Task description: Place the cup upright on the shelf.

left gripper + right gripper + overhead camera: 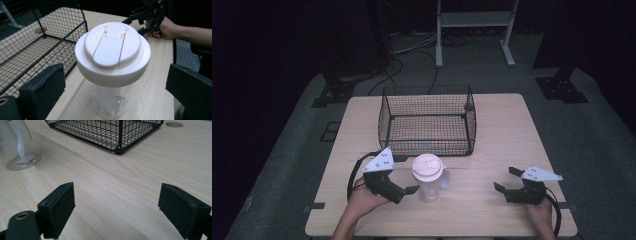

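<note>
On table (492, 150), L gripper (414, 189) jaws wide beside unlabelled shaker bottle (428, 177).

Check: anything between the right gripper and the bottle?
Nothing. In the high view bare table separates the right gripper from the bottle. The right gripper view shows plain wood ahead of its open jaws too.

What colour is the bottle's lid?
The lid is creamy white with a faint peach tint, clearest in the left gripper view.
</note>
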`<state>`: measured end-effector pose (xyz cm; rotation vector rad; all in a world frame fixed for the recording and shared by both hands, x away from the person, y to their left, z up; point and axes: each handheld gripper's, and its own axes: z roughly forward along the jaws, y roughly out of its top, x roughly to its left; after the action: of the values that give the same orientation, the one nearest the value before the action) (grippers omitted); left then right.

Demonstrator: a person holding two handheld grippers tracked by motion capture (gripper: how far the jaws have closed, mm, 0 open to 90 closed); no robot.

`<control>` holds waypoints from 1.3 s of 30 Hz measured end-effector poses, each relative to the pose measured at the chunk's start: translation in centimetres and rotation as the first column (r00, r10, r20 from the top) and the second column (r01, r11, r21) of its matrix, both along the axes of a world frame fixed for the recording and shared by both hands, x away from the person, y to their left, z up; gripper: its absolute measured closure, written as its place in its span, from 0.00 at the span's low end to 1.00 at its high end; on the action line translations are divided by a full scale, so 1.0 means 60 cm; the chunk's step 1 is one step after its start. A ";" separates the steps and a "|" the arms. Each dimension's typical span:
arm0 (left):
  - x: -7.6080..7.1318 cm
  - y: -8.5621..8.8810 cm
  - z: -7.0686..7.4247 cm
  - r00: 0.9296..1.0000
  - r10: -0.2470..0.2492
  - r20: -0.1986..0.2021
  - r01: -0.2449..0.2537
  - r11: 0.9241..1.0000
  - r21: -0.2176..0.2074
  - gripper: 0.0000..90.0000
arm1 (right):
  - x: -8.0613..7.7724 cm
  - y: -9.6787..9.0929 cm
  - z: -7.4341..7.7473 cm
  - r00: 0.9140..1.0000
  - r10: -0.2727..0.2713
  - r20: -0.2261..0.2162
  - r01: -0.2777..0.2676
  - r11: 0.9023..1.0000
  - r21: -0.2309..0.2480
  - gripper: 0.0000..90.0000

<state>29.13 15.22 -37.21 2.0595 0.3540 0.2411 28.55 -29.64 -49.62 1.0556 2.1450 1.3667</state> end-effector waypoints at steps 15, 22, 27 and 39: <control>0.015 -0.033 -0.009 1.000 -0.016 -0.019 0.018 0.997 0.069 0.02 | 0.000 0.000 0.000 1.000 0.006 0.001 -0.006 1.000 -0.001 0.14; 0.022 -0.050 -0.011 0.999 -0.023 -0.029 0.026 0.996 0.089 0.01 | 0.000 0.000 0.000 1.000 0.008 0.002 -0.008 1.000 -0.002 0.14; 0.029 -0.059 -0.015 0.999 -0.024 -0.041 0.028 0.994 0.106 0.01 | 0.000 0.000 0.000 1.000 0.008 0.002 -0.008 1.000 0.000 0.14; 0.041 -0.088 -0.019 0.997 -0.027 -0.069 0.037 0.987 0.158 0.01 | 0.000 0.000 0.000 1.000 0.010 0.003 -0.010 1.000 -0.001 0.14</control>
<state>31.61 9.97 -38.36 2.2329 0.3515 0.1867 28.54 -29.63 -49.61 1.0436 2.1511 1.3706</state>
